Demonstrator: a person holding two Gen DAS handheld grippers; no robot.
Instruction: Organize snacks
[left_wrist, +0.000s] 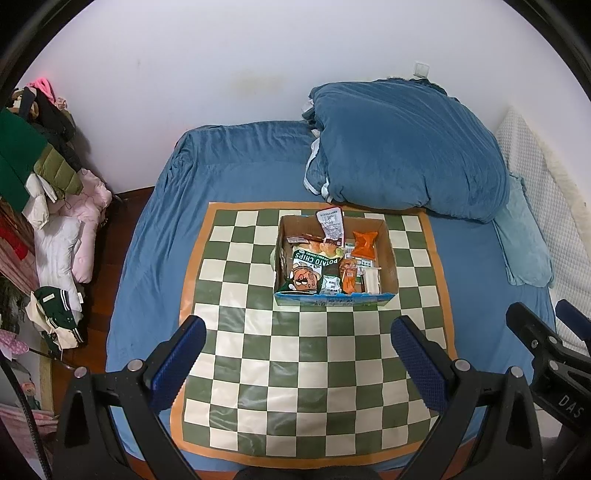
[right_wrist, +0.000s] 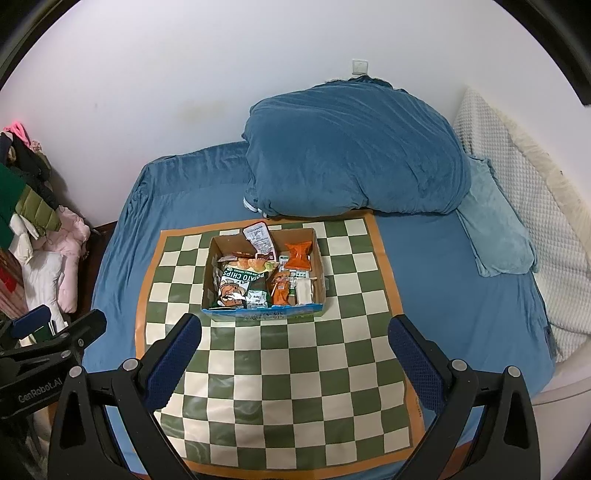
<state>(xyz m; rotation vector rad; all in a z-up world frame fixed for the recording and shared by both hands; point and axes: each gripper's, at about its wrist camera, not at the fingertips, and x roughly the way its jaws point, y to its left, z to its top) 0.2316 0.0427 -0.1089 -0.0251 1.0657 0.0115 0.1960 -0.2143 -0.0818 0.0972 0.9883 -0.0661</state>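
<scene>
Jaws of both grippers stand wide apart and hold nothing: the left gripper (left_wrist: 299, 347) and the right gripper (right_wrist: 293, 343) hover above the near half of the checkered mat (left_wrist: 295, 387), touching neither mat nor box. Farther on, near the mat's far edge, sits the cardboard box (left_wrist: 388, 251), already filled with snacks: a potato chips bag (left_wrist: 310, 264) at its left, an orange packet (left_wrist: 364, 243) toward the far right, and a receipt-like wrapper (left_wrist: 332, 225) standing up against the far wall. Beyond lie the bed (left_wrist: 155, 229) and a heaped blue quilt (left_wrist: 402, 147). Judged risk: the soft bed may let the light box tip or slide if a jaw presses on its wall, and the crowded packets could be pinched two at once.
</scene>
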